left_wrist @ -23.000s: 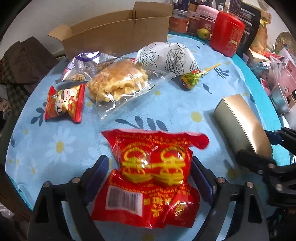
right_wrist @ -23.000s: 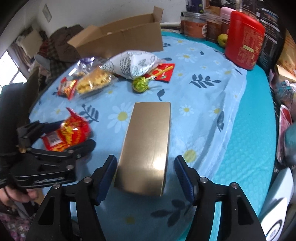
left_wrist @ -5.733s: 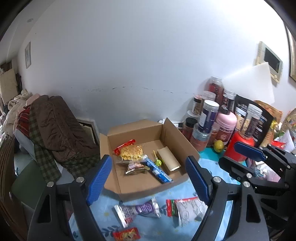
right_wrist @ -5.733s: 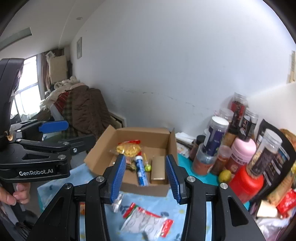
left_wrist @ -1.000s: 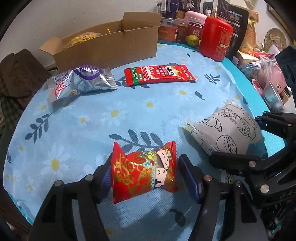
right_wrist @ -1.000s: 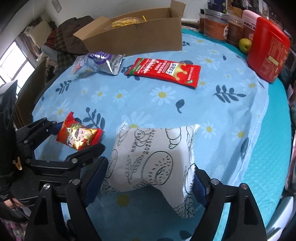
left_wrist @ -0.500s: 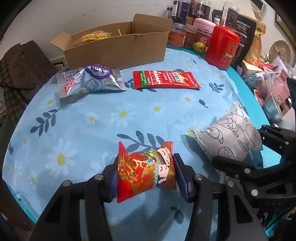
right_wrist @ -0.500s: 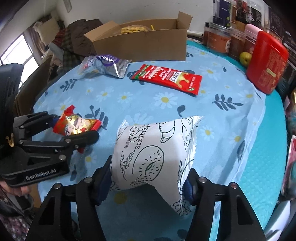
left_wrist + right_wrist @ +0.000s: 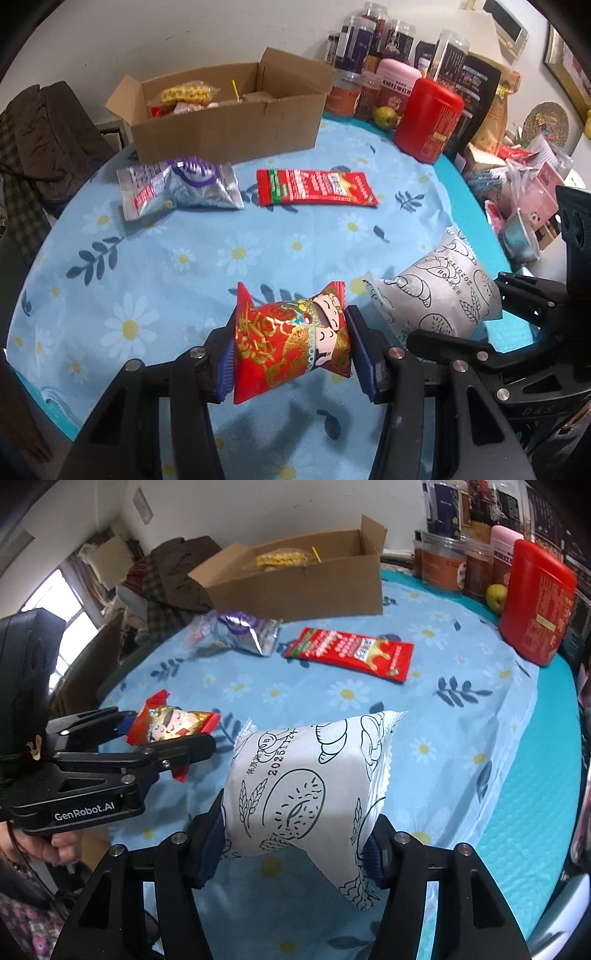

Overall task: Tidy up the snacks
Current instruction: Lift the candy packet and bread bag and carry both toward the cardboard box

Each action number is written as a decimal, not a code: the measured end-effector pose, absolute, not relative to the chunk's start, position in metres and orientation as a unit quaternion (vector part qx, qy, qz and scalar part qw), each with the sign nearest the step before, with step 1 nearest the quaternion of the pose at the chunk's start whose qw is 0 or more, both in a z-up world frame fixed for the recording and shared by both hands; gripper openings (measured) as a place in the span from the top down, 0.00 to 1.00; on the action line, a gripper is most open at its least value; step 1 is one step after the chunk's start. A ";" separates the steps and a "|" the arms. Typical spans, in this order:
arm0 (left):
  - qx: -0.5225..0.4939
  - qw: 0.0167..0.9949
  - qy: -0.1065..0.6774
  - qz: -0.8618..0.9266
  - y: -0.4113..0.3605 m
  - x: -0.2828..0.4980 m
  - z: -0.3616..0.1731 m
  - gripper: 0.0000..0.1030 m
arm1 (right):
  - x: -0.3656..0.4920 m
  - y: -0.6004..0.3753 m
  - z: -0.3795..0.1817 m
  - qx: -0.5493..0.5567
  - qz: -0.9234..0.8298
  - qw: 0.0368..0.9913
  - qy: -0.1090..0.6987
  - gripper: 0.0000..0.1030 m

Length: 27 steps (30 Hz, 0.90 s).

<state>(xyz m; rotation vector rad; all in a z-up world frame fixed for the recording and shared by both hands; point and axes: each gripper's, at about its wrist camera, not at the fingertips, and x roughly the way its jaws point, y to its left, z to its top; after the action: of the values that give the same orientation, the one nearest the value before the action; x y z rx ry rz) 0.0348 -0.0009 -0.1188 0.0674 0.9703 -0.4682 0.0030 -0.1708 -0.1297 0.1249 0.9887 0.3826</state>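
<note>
The left gripper (image 9: 291, 350) is clamped on a small red snack packet (image 9: 291, 341), both blue pads pressed into its sides after the jaws closed in. The right gripper (image 9: 295, 834) squeezes a white pastry bag (image 9: 306, 794) the same way, its jaws having just narrowed onto it. Both packets hang over the near part of the daisy tablecloth (image 9: 184, 266), on the viewer's side of the cardboard box (image 9: 229, 122). Between them and the box lies bare cloth, then a silver pouch (image 9: 181, 186) and a flat red sachet (image 9: 314, 186) lying just before the box's front wall. The red canister (image 9: 428, 118) stands beside the box's right end. The left view looks into the box at yellow snacks (image 9: 188, 94). Only the right view shows the hand (image 9: 59, 849) on the left gripper's handle and the cloth's right edge over the teal mat (image 9: 546, 775).
</note>
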 end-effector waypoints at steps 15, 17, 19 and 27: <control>0.014 0.892 0.382 -0.242 0.001 0.049 -0.053 0.50 | 0.027 -0.175 -0.064 0.062 0.217 0.877 0.424 0.40; 0.017 0.896 0.370 -0.246 -0.001 0.052 -0.043 0.50 | 0.031 -0.175 -0.053 0.064 0.225 0.881 0.411 0.40; 0.016 0.900 0.359 -0.247 -0.002 0.055 -0.034 0.50 | 0.037 -0.176 -0.045 0.068 0.229 0.883 0.403 0.40; 0.015 0.914 0.323 -0.247 -0.001 0.080 -0.004 0.50 | 0.062 -0.175 -0.015 0.064 0.230 0.900 0.365 0.40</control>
<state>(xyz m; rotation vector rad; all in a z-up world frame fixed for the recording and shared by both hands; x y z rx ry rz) 0.0799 -0.0014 -0.0041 0.0315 0.6643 -0.5084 0.0620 -0.1748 -0.0147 0.1329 0.7557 0.4767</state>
